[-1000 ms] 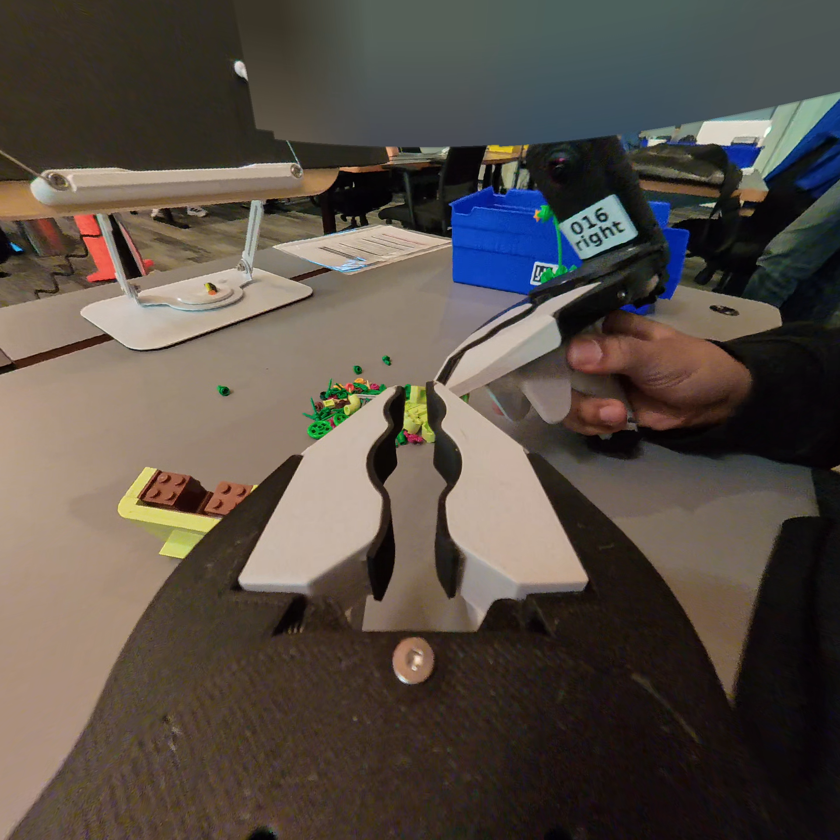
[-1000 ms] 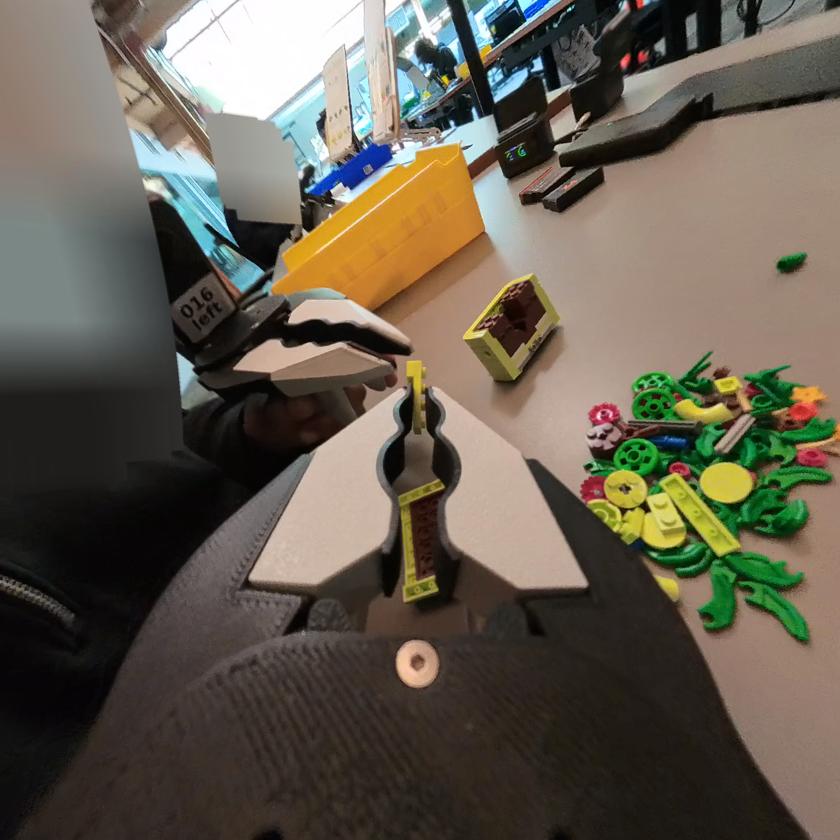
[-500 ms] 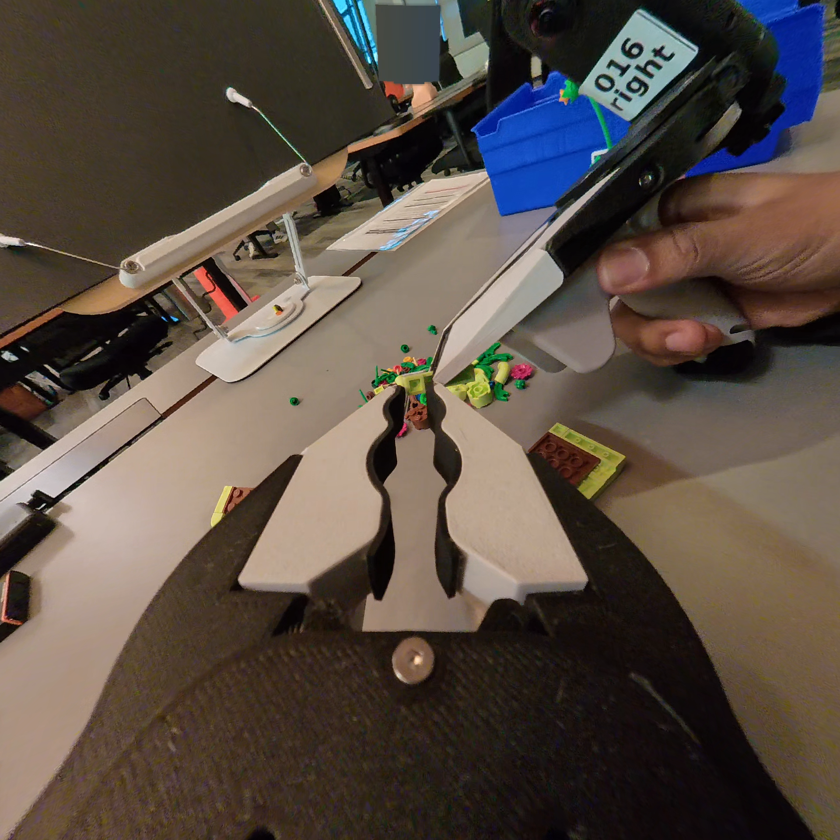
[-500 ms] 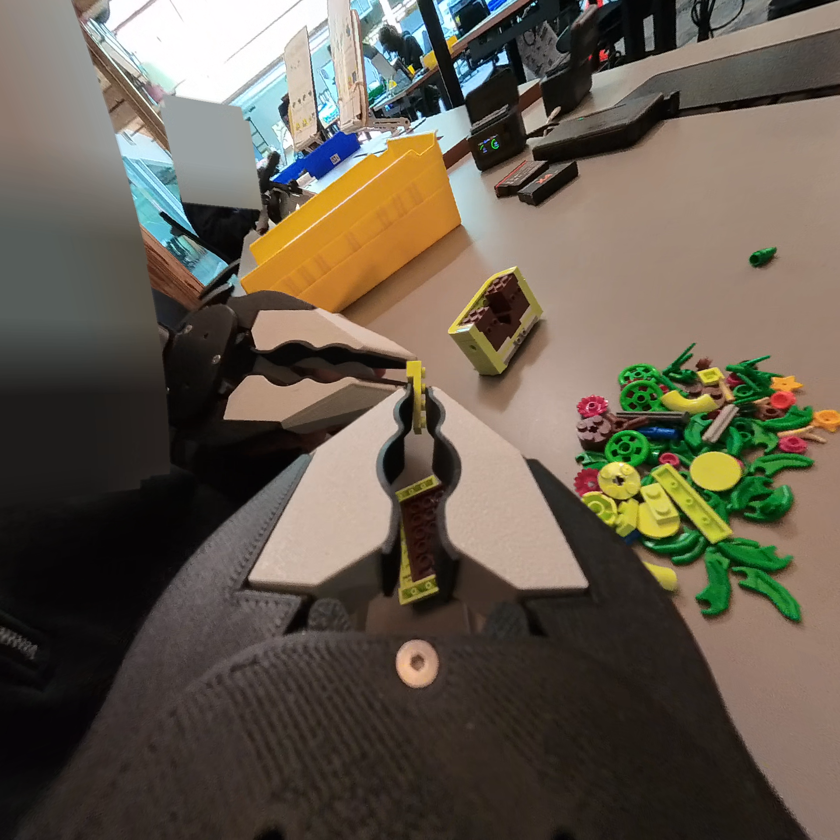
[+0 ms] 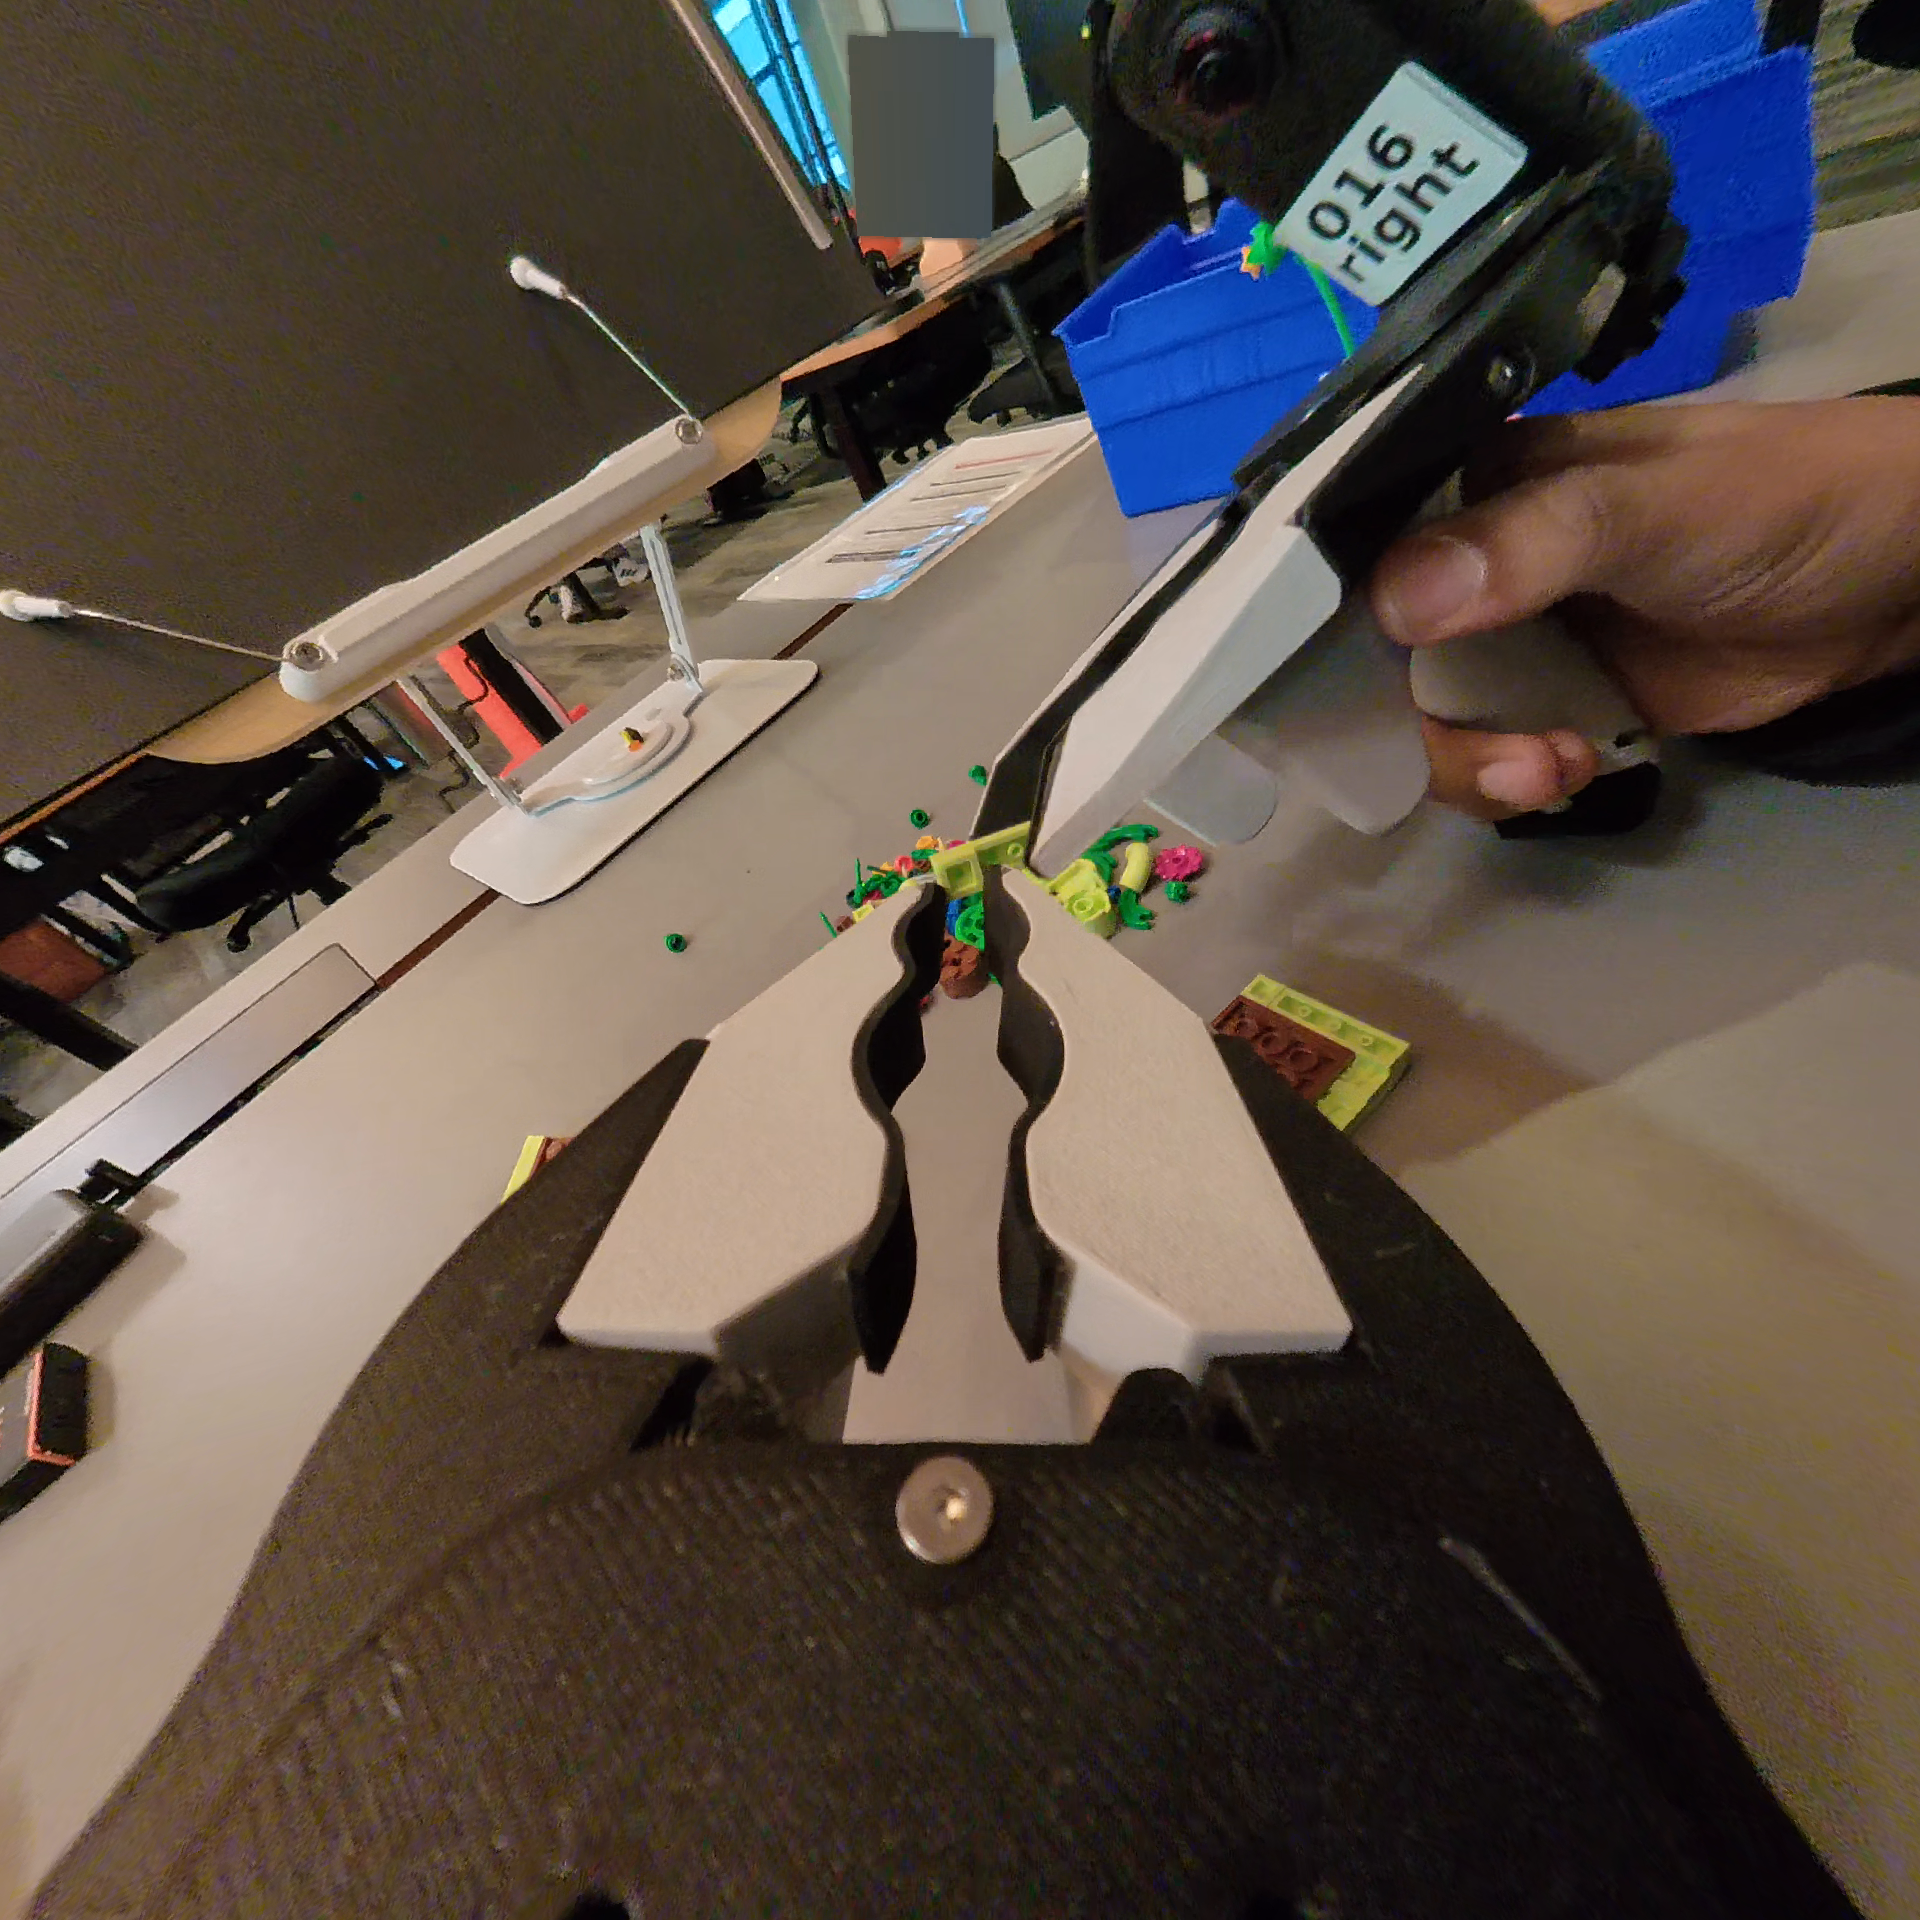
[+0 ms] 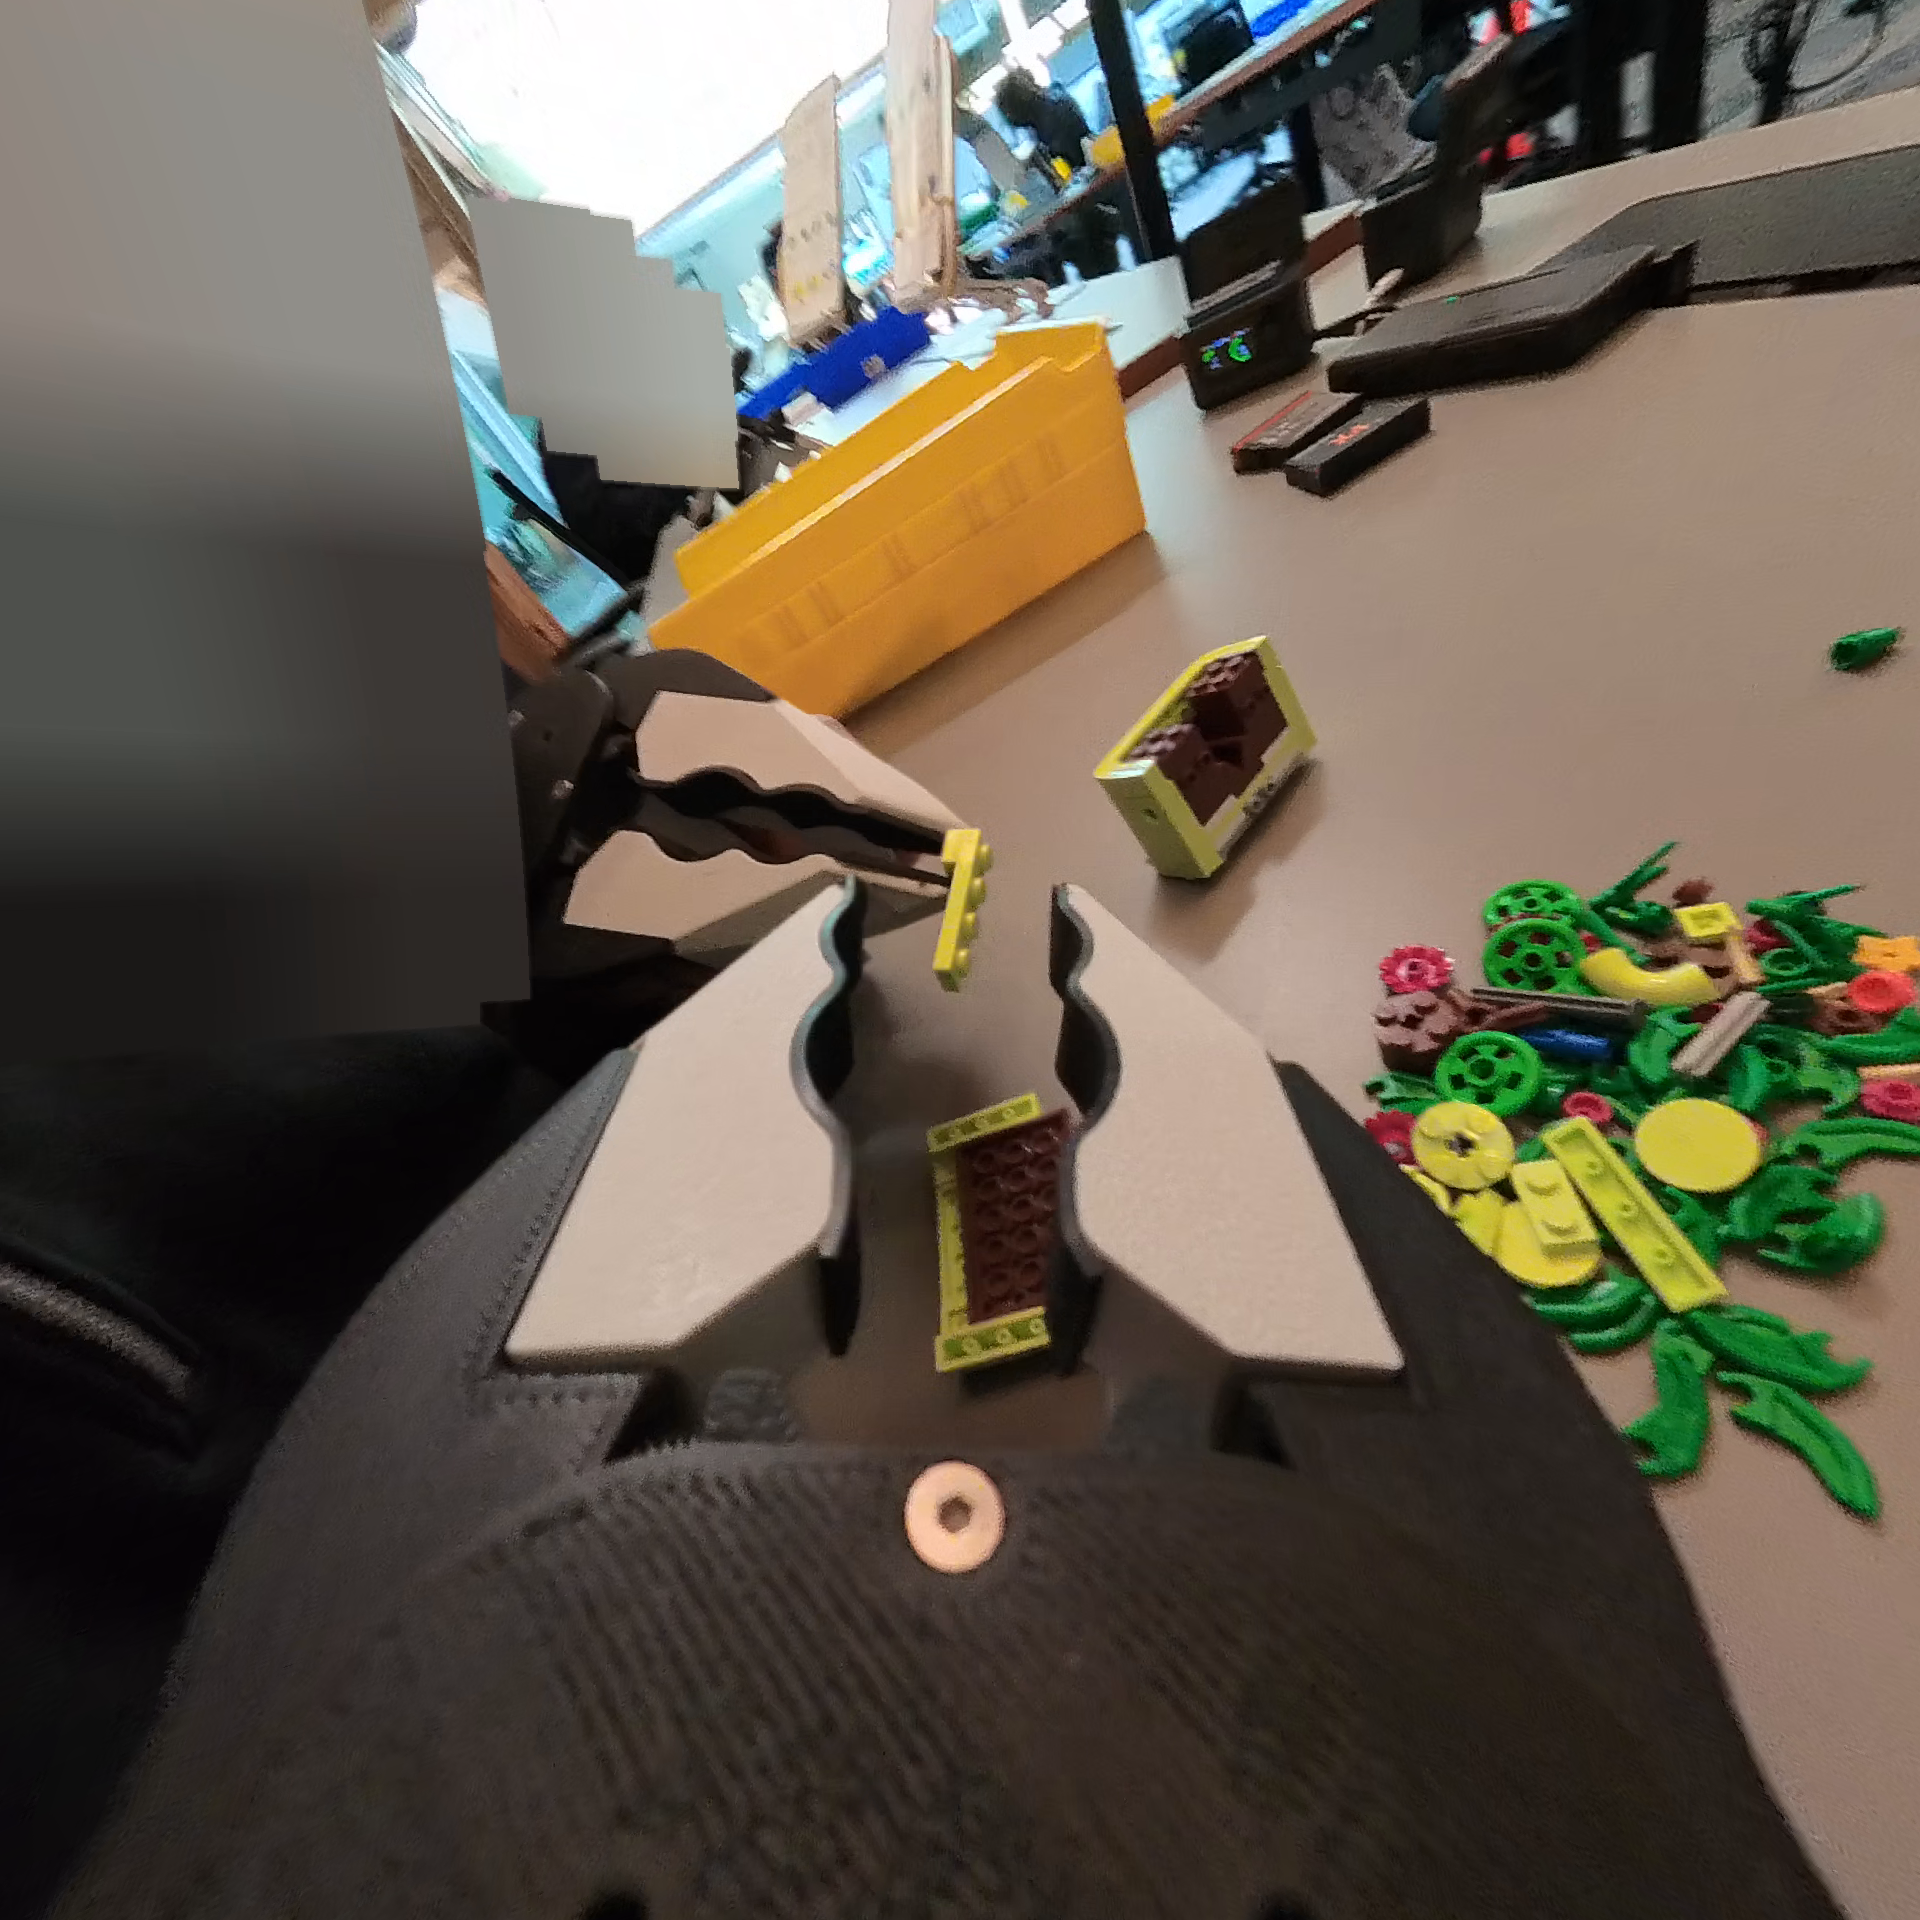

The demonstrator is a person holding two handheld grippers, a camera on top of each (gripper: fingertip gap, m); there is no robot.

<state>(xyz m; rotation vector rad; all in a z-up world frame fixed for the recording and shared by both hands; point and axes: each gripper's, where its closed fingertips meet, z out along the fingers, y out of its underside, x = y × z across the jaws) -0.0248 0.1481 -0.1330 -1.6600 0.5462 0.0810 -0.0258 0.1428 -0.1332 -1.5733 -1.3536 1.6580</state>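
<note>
A small lime-green plate [image 6: 961,906], narrow and studded, hangs upright above the grey table [image 6: 1455,582]. The left gripper [image 6: 935,878] comes in from 9 o'clock in the right wrist view, and its fingertips look clamped on the plate's upper end, though blur softens the contact. The right gripper [image 6: 956,899] has its fingers spread wide either side of the plate, touching neither face.

On the table below that gap lies a flat lime panel with a brown studded top [image 6: 1003,1236]. At 1 o'clock from the plate a lime box of brown bricks [image 6: 1205,758] rests tilted. At 3 o'clock is a loose pile of pieces [image 6: 1662,1091]: green leaves, green wheels, yellow discs and pink flowers. A yellow bin [image 6: 914,540] stands at 12 o'clock.

In the left wrist view a hand [image 5: 1662,582] grips the right gripper's handle at 2 o'clock. A pale sticker with dark print [image 5: 1397,187] is fixed on that gripper's black body. Beyond it stands a blue bin [image 5: 1195,364], and at 12 o'clock lies a printed sheet [image 5: 925,509], too small to read.
</note>
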